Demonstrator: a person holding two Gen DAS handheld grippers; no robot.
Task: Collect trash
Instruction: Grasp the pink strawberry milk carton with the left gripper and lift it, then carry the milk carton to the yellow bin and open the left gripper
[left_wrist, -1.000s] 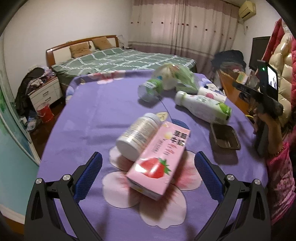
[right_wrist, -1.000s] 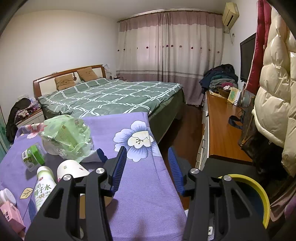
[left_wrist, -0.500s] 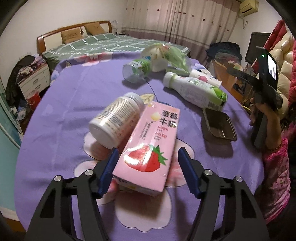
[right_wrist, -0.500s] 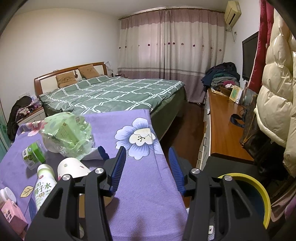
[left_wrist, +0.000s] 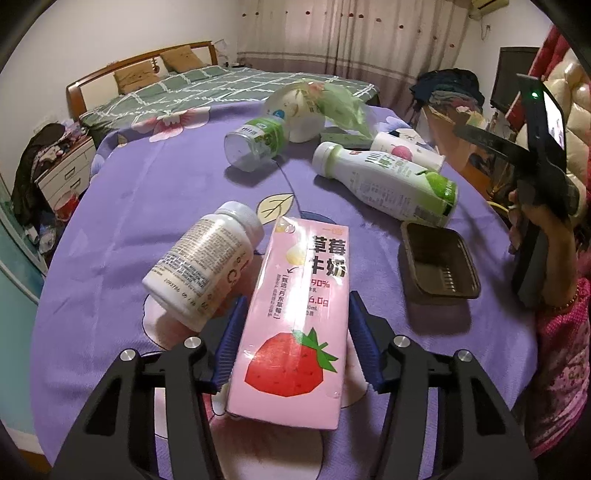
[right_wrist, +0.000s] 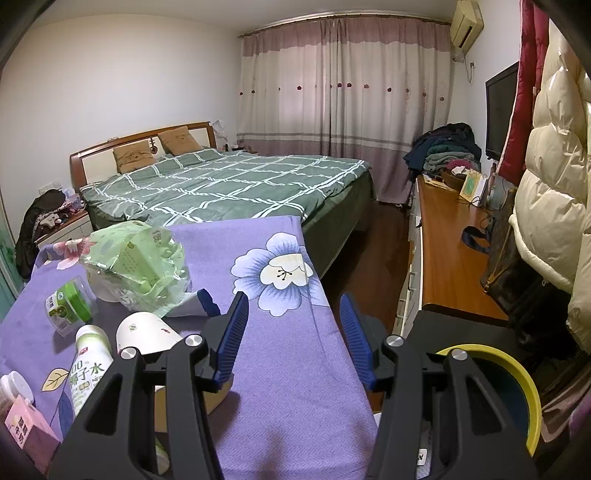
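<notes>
While the left hand-held gripper (left_wrist: 293, 339) was closing its blue pads, they came to pinch the sides of one pink strawberry milk carton (left_wrist: 295, 325) lying flat on the purple flowered surface (left_wrist: 122, 206), toward 6 o'clock in the left wrist view. The carton's long axis ran from 6 toward 12 o'clock, strawberry picture nearest the camera, top end pointing away. Its face carried Chinese characters for strawberry milk, plus "90%" and "6.0g".

One white pill bottle (left_wrist: 205, 264) lay on its side at the carton's 10 o'clock, touching it, with its cap toward 1 o'clock; its small print could not be read. Farther off lay one white drink bottle with green ends (left_wrist: 384, 181) at 1 o'clock, one clear jar with a green label (left_wrist: 255, 147) at 12 o'clock, one white cup (left_wrist: 406, 151), one crumpled green bag (left_wrist: 332, 103) and one dark brown tray (left_wrist: 437, 266) at 3 o'clock. In the right wrist view that drink bottle's label showed Chinese characters for coconut water.

The right hand-held gripper (right_wrist: 293, 336) stood partly spread with nothing between its pads, above the surface's edge; a yellow-rimmed bin (right_wrist: 517, 387) showed at its 4 o'clock.
</notes>
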